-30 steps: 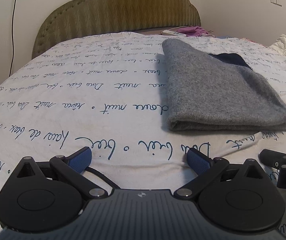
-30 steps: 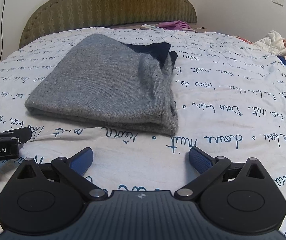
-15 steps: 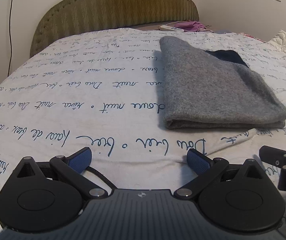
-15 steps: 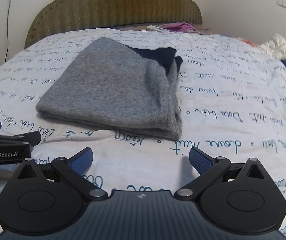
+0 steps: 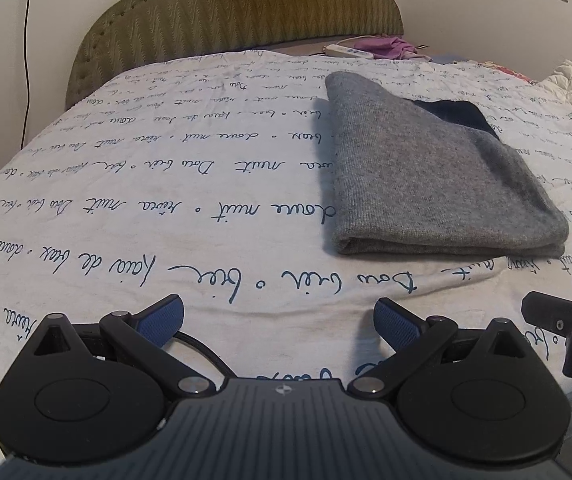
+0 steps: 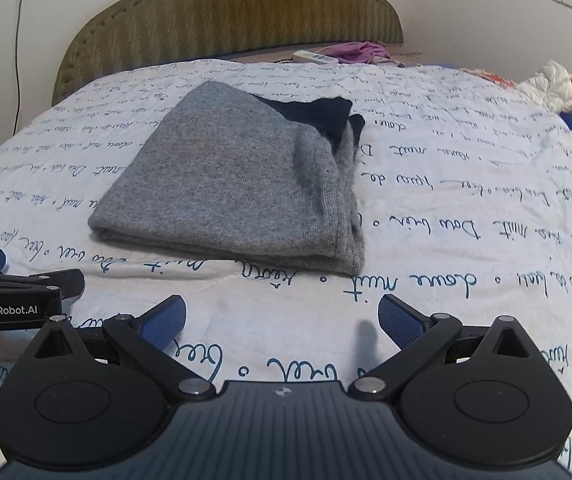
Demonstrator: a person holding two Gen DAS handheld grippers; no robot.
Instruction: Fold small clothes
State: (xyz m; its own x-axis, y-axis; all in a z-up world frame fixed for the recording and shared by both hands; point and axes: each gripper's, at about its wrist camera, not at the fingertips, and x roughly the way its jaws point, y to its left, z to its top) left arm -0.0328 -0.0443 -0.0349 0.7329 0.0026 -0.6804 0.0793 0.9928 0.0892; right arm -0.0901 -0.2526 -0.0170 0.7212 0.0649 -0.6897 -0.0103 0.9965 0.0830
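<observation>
Because its layers already lie stacked into a neat rectangle, the grey knit sweater (image 6: 238,184) rests flat on the script-printed bedsheet (image 5: 166,200), midway between headboard (image 5: 238,16) and tools, a dark navy part (image 6: 317,114) peeking out at its far edge. Nearer than the sweater, the left tool (image 5: 278,320) and right tool (image 6: 282,318) hover spread wide, gripping nothing, probably finished. How many folds lie inside is hidden.

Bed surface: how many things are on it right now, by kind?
Folded grey knit garment with navy part: 1
White remote at the headboard end: 1
Purple cloth beside the remote: 1
Clothes pile at the right edge: 1
Total: 4
</observation>
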